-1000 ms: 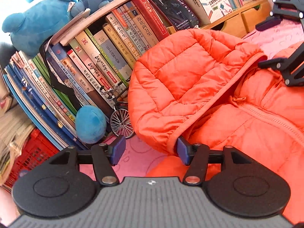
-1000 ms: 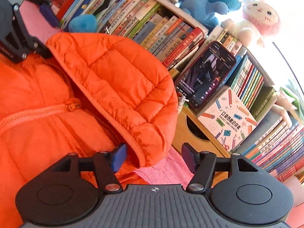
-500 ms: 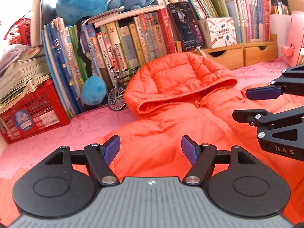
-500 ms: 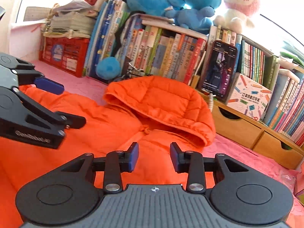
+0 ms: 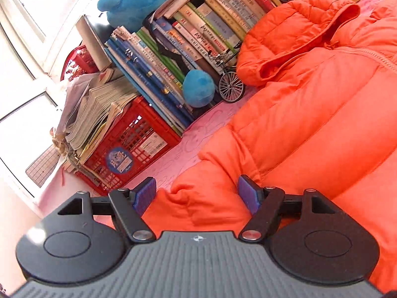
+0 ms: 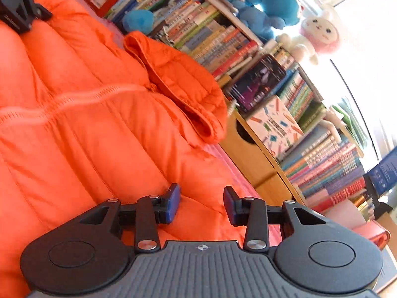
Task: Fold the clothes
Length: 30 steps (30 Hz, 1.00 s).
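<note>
1. An orange puffy jacket (image 5: pixel 310 114) is spread flat on a pink cloth (image 5: pixel 198 134), and the right half of the left wrist view is filled by it.
2. Its hood (image 5: pixel 292 32) is seen at the upper right of that view, lying near a row of leaning books (image 5: pixel 188 49).
3. The left gripper (image 5: pixel 197 196) is seen at the bottom of the left wrist view. Its jaws have just been opening and are held wide apart. A puffy edge of the jacket lies between them, but it is not squeezed by the pads.
4. The right gripper (image 6: pixel 202 204) is seen at the bottom of the right wrist view. Its jaws were closing a moment ago and are now held partly apart. The jacket lies under and between them, and nothing is pinched.
5. In the right wrist view the jacket's zipper (image 6: pixel 74 99) is seen running across the left side.
6. A red crate (image 5: pixel 129 149) is seen at the left of the left wrist view, and a small toy bicycle (image 5: pixel 229 79) is seen just beside the hood.
7. Blue plush toys (image 6: pixel 260 5) are seen on top of the books at the top of the right wrist view.
</note>
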Available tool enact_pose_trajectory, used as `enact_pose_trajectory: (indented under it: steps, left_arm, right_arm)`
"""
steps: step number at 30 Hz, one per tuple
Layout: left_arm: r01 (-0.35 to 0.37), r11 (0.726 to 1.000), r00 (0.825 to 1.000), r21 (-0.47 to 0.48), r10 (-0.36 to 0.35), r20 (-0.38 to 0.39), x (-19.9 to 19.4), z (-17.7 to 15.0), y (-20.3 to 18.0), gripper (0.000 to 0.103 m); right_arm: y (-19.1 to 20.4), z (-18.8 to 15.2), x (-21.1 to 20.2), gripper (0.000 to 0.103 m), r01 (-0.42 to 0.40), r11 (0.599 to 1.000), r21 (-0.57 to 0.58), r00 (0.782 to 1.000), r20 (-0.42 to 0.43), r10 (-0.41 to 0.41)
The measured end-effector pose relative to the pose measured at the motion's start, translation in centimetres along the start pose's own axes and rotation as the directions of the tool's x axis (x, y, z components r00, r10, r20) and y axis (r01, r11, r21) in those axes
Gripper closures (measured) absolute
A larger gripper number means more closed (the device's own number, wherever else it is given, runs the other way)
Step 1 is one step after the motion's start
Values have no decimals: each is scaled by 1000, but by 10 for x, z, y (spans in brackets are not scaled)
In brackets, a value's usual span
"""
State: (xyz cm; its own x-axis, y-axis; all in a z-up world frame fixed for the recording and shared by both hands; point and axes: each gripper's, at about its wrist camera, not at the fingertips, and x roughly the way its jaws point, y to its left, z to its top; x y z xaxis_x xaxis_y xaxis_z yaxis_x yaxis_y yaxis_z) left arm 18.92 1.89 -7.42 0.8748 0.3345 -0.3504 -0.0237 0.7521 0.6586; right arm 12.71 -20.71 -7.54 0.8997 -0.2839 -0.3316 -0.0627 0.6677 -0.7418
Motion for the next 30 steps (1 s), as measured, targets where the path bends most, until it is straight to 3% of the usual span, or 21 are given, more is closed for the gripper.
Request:
enact_pose_trajectory:
  steps: [3, 4, 5, 7, 10, 14, 15, 17, 19, 22, 25, 28, 30]
  left_arm:
    - [-1, 1000, 1000, -12, 0, -14, 2, -3, 3, 29]
    - [-5, 1000, 1000, -7, 5, -11, 2, -3, 2, 29]
    - [-13, 1000, 1000, 2, 13, -6, 1, -3, 0, 29]
    - [-22, 1000, 1000, 12, 22, 0, 0, -4, -3, 30]
    - [-14, 1000, 1000, 5, 14, -5, 1, -4, -1, 30]
    - [-1, 1000, 1000, -7, 1, -13, 3, -4, 0, 30]
    - [-2, 1000, 1000, -6, 2, -12, 3, -4, 0, 30]
    - [-5, 1000, 1000, -4, 5, -11, 3, -4, -1, 30]
    - [-5, 1000, 1000, -4, 5, -11, 3, -4, -1, 30]
    - [-7, 1000, 1000, -5, 7, -12, 2, -4, -2, 29]
    - [-5, 1000, 1000, -9, 4, -14, 2, -4, -1, 29]
    - [3, 1000, 1000, -18, -4, -20, 3, -4, 1, 29]
    - [9, 1000, 1000, -24, -10, -24, 4, -4, 2, 28]
  right_arm:
    - [-39, -43, 15, 63, 73, 994, 83, 992, -106, -64]
    - [-56, -60, 20, 59, 95, 987, 128, 986, -149, -76]
    - [-74, -74, 23, 42, 108, 979, 176, 982, -173, -77]
    - [-95, -93, 28, 39, 157, 969, 189, 969, -218, -115]
    - [-126, -127, 40, 39, 256, 942, 217, 930, -320, -180]
    - [-166, -154, 53, 37, 379, 872, 309, 856, -474, -205]
    - [-164, -150, 50, 38, 397, 869, 295, 855, -464, -233]
    - [-153, -134, 38, 40, 424, 873, 242, 865, -393, -311]
    - [-138, -108, 19, 40, 355, 898, 258, 923, -250, -293]
    - [-105, -65, -8, 38, 161, 957, 241, 987, -45, -155]
    - [-78, -43, -27, 35, -11, 984, 180, 998, 66, -1]
    - [-72, -51, -21, 35, -42, 989, 139, 999, 23, 39]
    - [-93, -80, -5, 35, -15, 974, 225, 997, -71, 31]
